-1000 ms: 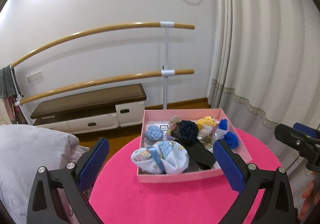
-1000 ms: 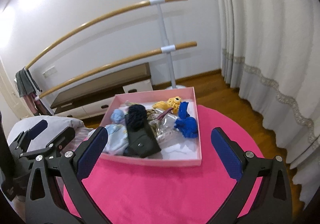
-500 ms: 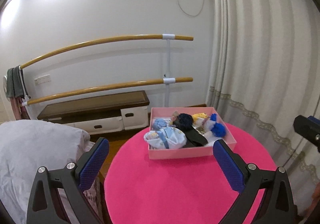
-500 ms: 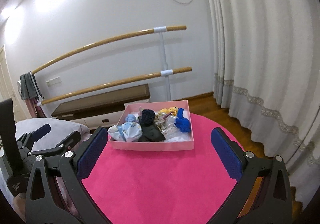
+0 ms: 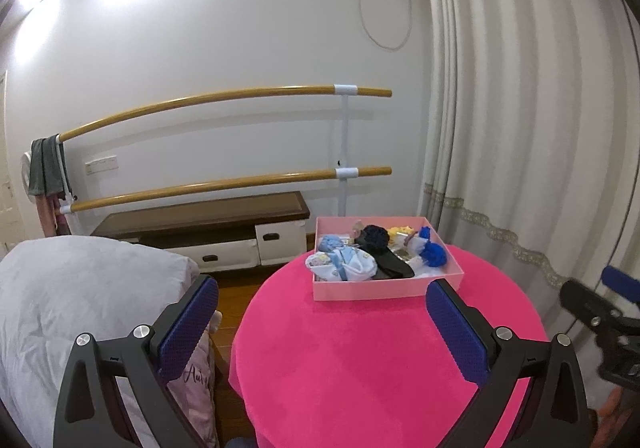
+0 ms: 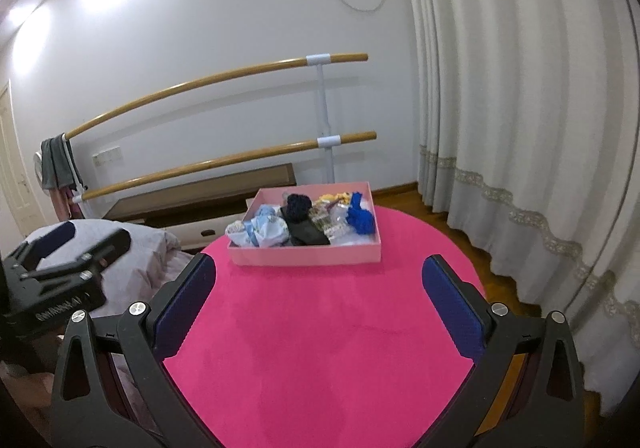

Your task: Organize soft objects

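Observation:
A pink box (image 5: 384, 290) (image 6: 304, 258) rests at the far side of a round pink table (image 5: 360, 360) (image 6: 320, 328). Soft things fill it: a pale blue patterned cloth (image 5: 344, 266) (image 6: 264, 230), a black knitted piece (image 5: 376, 238) (image 6: 299, 205) on a black pouch, a blue fuzzy toy (image 5: 434, 254) (image 6: 360, 218) and a yellow toy (image 5: 398, 234) (image 6: 340, 195). My left gripper (image 5: 322, 332) stands open and empty, well short of the box. My right gripper (image 6: 320, 308) is open and empty too, above the table's near half.
A grey-white duvet (image 5: 80, 308) lies left of the table. Behind stand a low cabinet (image 5: 208, 232) and two wooden wall bars (image 5: 224, 100). Curtains (image 5: 520, 128) hang on the right. Wooden floor shows round the table.
Both grippers have drawn back and up from the box, which now looks much smaller and farther away. Nothing in the box has shifted, and both grippers stay open.

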A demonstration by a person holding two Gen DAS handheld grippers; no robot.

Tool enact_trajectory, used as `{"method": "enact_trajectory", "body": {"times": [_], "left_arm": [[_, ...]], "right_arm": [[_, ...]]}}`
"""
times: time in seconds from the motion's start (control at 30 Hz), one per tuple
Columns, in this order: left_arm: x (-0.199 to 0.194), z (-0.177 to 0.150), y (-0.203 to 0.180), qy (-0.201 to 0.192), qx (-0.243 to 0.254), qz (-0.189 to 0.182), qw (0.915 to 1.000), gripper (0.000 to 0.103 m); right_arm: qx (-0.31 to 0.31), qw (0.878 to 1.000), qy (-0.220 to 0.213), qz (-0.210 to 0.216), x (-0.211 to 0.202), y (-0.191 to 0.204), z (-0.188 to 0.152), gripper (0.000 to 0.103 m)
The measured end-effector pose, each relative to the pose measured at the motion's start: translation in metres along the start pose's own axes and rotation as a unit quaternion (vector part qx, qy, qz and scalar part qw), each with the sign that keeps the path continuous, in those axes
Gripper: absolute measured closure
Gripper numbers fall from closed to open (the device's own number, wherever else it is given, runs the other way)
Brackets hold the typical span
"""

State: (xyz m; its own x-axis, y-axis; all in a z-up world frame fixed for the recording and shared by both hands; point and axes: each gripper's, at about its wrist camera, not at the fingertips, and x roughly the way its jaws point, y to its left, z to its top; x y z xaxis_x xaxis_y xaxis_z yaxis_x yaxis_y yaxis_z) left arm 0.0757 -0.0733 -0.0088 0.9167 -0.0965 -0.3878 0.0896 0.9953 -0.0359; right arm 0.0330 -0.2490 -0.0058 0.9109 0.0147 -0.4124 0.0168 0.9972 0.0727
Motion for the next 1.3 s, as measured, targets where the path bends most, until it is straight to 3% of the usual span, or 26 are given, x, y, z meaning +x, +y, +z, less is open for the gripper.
{"method": "enact_trajectory", "body": {"times": [0.33, 0.53, 0.83, 1.03, 1.3], "left_arm": [[-0.043, -0.013, -0.001, -0.007, -0.021, 0.009, 0.9997, 0.0], [-0.044, -0.009, -0.003, 0.006, -0.017, 0.016, 0.9997, 0.0], [-0.046, -0.004, -0.002, -0.004, -0.009, 0.02, 0.9997, 0.0], [-0.045, -0.002, 0.002, -0.009, -0.019, -0.009, 0.9997, 0.0], [-0.047, -0.002, 0.003, -0.023, -0.024, -0.02, 0.9992, 0.0]], "right_arm": [[-0.001, 1.0, -0.012, -0.007, -0.014, 0.003, -0.003, 0.0], [-0.009, 1.0, -0.02, -0.007, -0.02, 0.01, -0.003, 0.0], [-0.013, 1.0, -0.024, -0.006, -0.023, 0.012, -0.002, 0.0], [-0.014, 1.0, -0.022, -0.007, -0.022, 0.013, -0.002, 0.0], [-0.012, 1.0, -0.021, -0.007, -0.02, 0.011, -0.002, 0.0]]}}
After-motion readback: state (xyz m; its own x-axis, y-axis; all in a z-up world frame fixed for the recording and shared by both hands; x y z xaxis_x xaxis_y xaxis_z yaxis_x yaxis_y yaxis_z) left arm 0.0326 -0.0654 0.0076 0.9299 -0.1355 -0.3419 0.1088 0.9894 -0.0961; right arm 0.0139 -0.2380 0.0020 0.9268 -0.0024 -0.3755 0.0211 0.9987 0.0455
